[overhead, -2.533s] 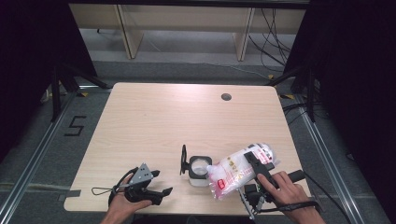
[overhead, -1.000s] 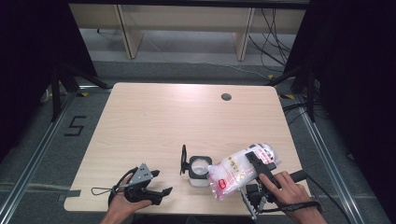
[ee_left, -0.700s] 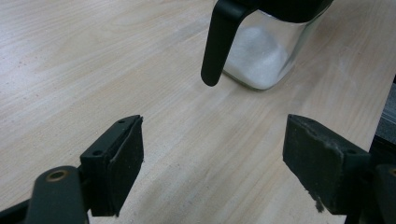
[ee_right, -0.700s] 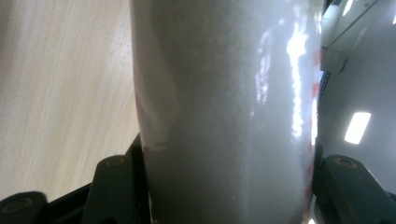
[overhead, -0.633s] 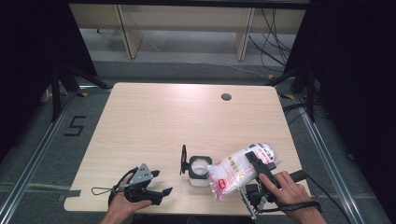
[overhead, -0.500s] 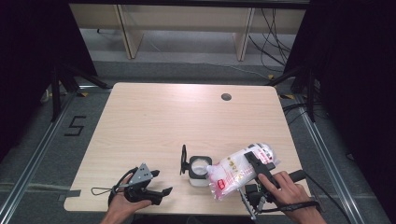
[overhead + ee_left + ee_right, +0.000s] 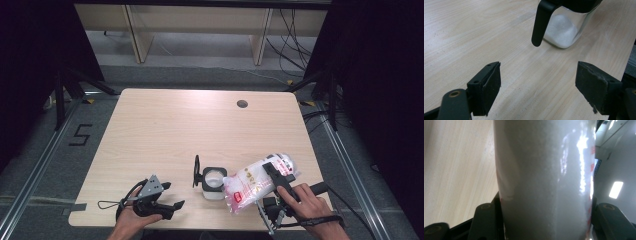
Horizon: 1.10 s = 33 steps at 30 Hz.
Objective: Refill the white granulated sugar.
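My right tongs [image 7: 272,172] clamp sugar bag [image 7: 252,182], tilted over open jar [image 7: 214,183] for pouring; left tongs [image 7: 170,205] rest agape, clear of spill.

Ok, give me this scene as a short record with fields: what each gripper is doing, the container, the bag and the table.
right gripper: shut on the clear plastic bag of white granules, tilted toward the jar
left gripper: open, nothing between its pads, low over the table, aimed at the jar
clear glass jar with black rim and flip lid: upright, lid open, white granules inside
bag mouth: at the jar's rim; pouring cannot be told
light wooden table: round cable hole near the far edge
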Available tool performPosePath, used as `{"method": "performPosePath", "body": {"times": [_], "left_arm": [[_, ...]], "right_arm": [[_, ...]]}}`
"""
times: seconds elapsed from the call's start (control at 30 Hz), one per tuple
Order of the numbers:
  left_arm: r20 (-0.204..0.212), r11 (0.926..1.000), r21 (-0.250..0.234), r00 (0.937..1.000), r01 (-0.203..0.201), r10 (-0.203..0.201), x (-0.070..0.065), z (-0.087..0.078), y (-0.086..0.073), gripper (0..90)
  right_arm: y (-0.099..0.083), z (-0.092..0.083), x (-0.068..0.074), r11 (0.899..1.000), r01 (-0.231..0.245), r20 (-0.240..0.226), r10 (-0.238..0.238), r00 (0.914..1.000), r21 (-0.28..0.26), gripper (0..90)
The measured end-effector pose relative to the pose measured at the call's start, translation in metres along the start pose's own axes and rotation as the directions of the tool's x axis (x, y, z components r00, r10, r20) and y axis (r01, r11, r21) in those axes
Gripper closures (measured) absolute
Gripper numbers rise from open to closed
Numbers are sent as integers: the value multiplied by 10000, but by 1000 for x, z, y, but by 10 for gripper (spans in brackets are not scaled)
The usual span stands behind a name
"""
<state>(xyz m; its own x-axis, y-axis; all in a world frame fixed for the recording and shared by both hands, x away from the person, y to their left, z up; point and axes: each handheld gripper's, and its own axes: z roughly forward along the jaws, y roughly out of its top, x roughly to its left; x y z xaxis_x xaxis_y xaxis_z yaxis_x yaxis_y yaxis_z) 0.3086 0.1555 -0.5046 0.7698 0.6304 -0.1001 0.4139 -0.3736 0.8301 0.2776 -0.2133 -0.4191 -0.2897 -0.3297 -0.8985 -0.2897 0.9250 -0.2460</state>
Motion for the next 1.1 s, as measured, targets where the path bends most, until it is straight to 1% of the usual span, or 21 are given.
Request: {"method": "performPosePath", "body": {"times": [0.03, 0.1, 0.17, 0.2, 0.27, 0.3, 0.4, 0.47, 0.5, 0.53, 0.6, 0.63, 0.7, 0.73, 0.8, 0.87, 0.9, 0.93, 1.0, 1.03, 1.1], "left_arm": [[-15, 10000, -12, 10000, 11, -11, 0, 0, 0, 201], [-9, 9992, -98, 9992, 397, -398, -2, 1, 0, 201], [0, 9997, 26, 9997, 234, -234, -1, 0, 0, 201], [12, 9998, 33, 9998, 214, -214, 0, 0, 0, 201], [20, 9993, -35, 9993, 380, -380, -1, 0, 0, 201], [5, 9997, 50, 9997, 230, -230, 0, -1, 0, 201], [2, 9997, 80, 9997, 248, -248, 0, -1, 0, 201], [19, 9997, 37, 9997, 252, -252, -1, -1, 0, 201], [24, 9995, -23, 9995, 317, -317, -1, 0, 0, 201], [20, 9995, -4, 9995, 306, -306, -1, 0, 0, 201], [16, 9994, 15, 9994, 335, -335, -1, 0, 0, 201], [14, 9997, 9, 9997, 260, -260, -1, 0, 0, 201], [4, 9993, -70, 9993, 364, -364, -1, 0, 0, 201], [8, 9999, 1, 9999, 144, -144, 1, 0, 0, 201], [42, 9997, 35, 9997, 252, -252, 0, 0, 0, 201], [8, 9998, 58, 9998, 194, -194, 1, 0, 0, 201], [7, 9997, 25, 9997, 225, -225, 1, 0, 0, 201], [38, 9997, 5, 9997, 253, -253, 1, 0, 0, 201], [9, 9998, 92, 9998, 195, -195, 1, 0, 0, 201], [31, 9997, 57, 9998, 220, -221, 1, 0, 0, 201], [63, 9999, 16, 9999, 121, -121, 1, 0, 0, 201]], "right_arm": [[0, 2, -1, 9996, 47, 230, -40, 9997, -292, 447], [0, 1, -1, 10000, -59, 29, 59, 10000, -9, 447], [-1, 1, 0, 9994, 334, 133, -334, 9994, 23, 447], [-1, 0, -2, 9996, 252, -189, -249, 9995, 162, 447], [-1, 1, 1, 10000, 38, 26, -38, 10000, 58, 447], [1, 1, -3, 9991, 399, 143, -397, 9991, -152, 447], [0, 0, -1, 9999, -104, 71, 104, 9999, -80, 447], [0, -1, -1, 9999, -17, -4, 17, 10000, 147, 447], [-2, -1, 2, 9991, -384, 1, 384, 9993, 172, 447], [-3, 0, -1, 10000, 42, 4, -42, 10000, 39, 447], [-1, 0, -3, 9995, 325, 98, -325, 9994, -3, 447], [-1, -1, 0, 9997, -184, -6, 184, 9998, 151, 447], [0, -1, -2, 10000, -54, 90, 55, 9999, -30, 447], [0, 0, -2, 10000, 25, 65, -24, 10000, -95, 447], [1, -1, 0, 9998, -204, 39, 203, 9998, 92, 447], [0, 1, -3, 9994, 321, 171, -318, 9993, -163, 447], [0, 0, -1, 10000, -21, 111, 21, 9999, 4, 447], [1, 1, -1, 9998, 182, 245, -179, 9995, -102, 447], [2, -2, 3, 9994, -303, -54, 304, 9995, 190, 447], [2, 0, -1, 9997, 178, 67, -177, 9998, -144, 448], [3, -2, -3, 9999, 116, -6, -116, 9999, 37, 447]]}}
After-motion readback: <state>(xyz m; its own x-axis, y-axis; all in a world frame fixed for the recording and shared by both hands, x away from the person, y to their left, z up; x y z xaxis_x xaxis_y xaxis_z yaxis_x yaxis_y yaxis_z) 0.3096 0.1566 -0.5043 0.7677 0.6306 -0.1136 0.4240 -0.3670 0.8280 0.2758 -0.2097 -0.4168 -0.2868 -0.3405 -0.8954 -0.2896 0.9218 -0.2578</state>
